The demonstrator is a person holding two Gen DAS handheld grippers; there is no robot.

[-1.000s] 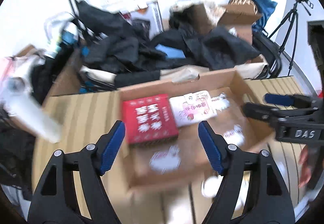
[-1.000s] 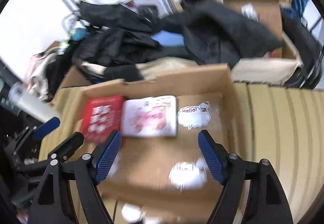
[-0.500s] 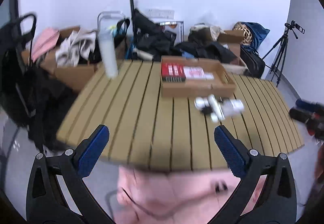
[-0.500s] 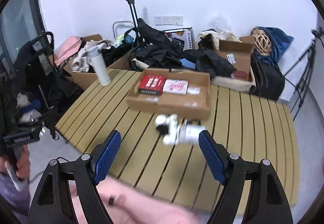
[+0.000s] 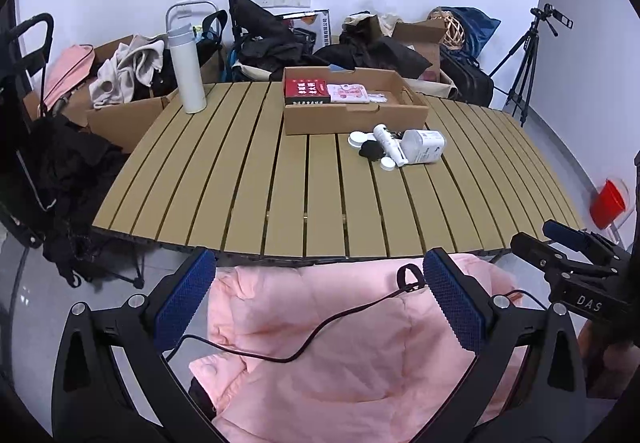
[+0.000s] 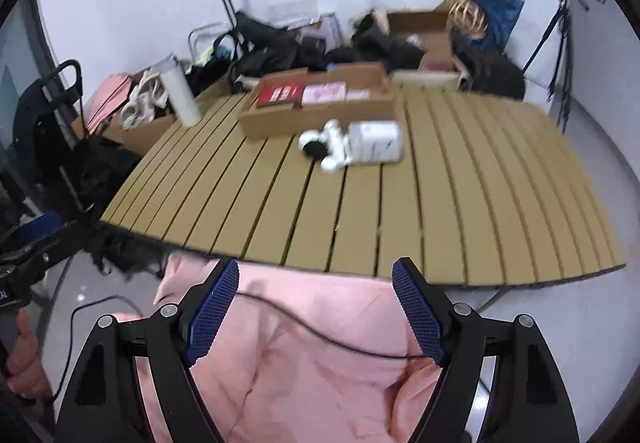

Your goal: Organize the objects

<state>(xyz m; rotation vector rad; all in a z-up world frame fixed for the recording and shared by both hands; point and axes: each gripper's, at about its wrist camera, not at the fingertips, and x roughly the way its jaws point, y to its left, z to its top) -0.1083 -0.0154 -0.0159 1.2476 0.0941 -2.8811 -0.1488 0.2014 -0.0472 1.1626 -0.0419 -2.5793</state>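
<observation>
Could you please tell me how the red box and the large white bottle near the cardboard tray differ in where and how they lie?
The red box lies flat inside the cardboard tray, at its left end, while the large white bottle lies on its side on the slatted table, outside the tray's front wall. The red box sits beside a pink packet; the white bottle lies among small loose items. Both rest untouched, far from either gripper.

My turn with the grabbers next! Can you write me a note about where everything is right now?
Left gripper: open, empty, over the pink jacket.
Right gripper: open, empty too.
Done: red box and pink packet lie in the cardboard tray.
Left: the white bottle, white tube, small lids and a black thing, heaped on the slatted table in front of the tray.
</observation>
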